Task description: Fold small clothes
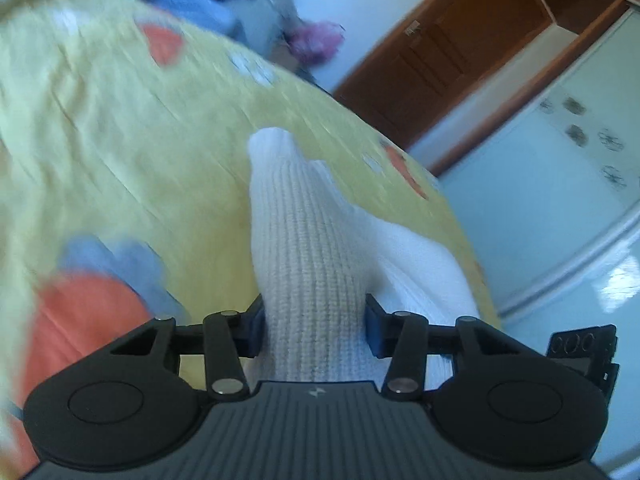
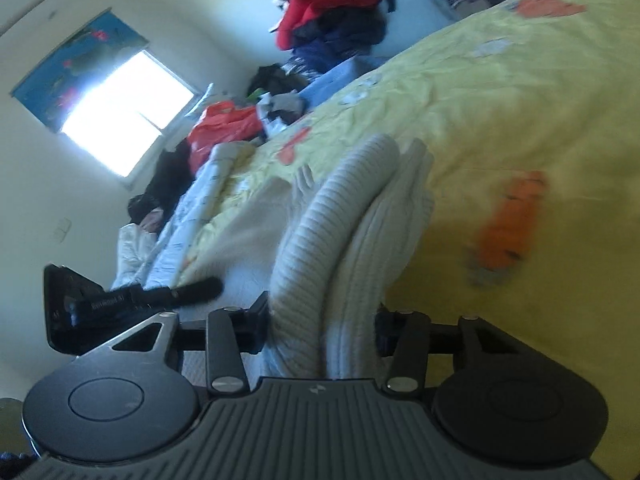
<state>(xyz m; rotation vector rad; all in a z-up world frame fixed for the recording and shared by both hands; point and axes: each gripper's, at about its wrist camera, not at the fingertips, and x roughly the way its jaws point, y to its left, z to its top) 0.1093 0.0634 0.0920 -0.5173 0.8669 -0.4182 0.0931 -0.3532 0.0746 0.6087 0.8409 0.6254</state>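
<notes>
A white ribbed knit garment lies bunched on the yellow bedspread. My left gripper is shut on a thick fold of it, both blue pads pressing the knit from either side. In the right wrist view the same white knit garment runs forward in rolled folds, and my right gripper is shut on its near end. The other gripper's black body shows at the left of that view. The fingertips of both grippers are buried in the fabric.
The bedspread carries orange and blue prints. A pile of dark, red and blue clothes sits beyond the bed, with a red bag by the window. A brown wooden door and a pale wardrobe stand at the right.
</notes>
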